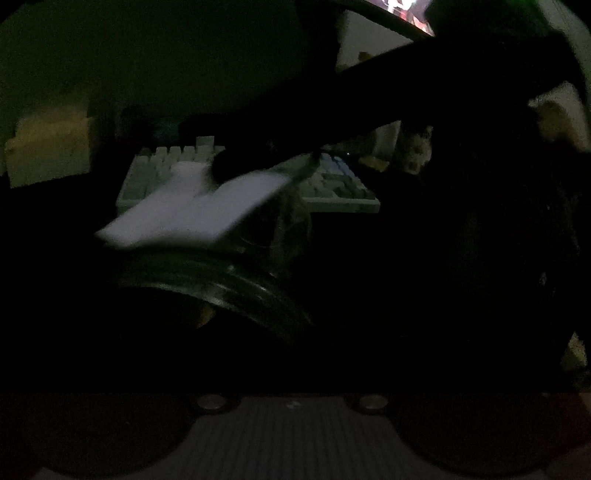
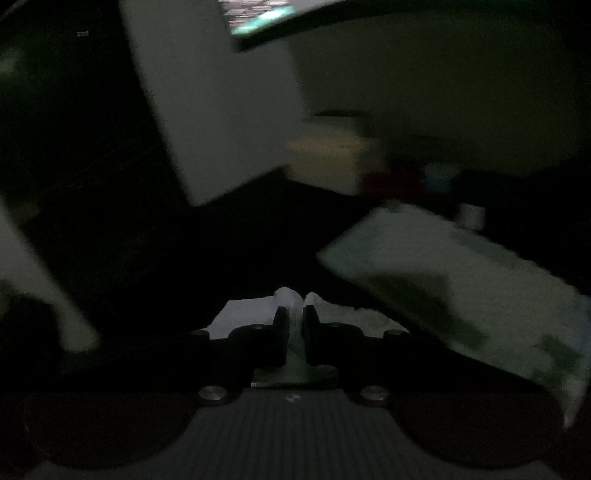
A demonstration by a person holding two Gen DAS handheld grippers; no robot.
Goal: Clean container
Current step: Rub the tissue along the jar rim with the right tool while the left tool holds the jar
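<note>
Right gripper: jaws nearly closed, clamping a white cloth; seen from the left wrist, the cloth spreads above the container's rim. Left gripper: fingers lost in darkness, jaw state cannot be told. Container: round dark rim near the left camera; which way it faces is unclear. Behind it: pale keyboard on a dark surface; lit monitor above; room very dim.

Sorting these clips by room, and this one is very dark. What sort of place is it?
Probably a computer desk in a home or office. A pale keyboard lies on the dark desk, and the edge of a lit screen shows above. The dimness hides the rest.
</note>
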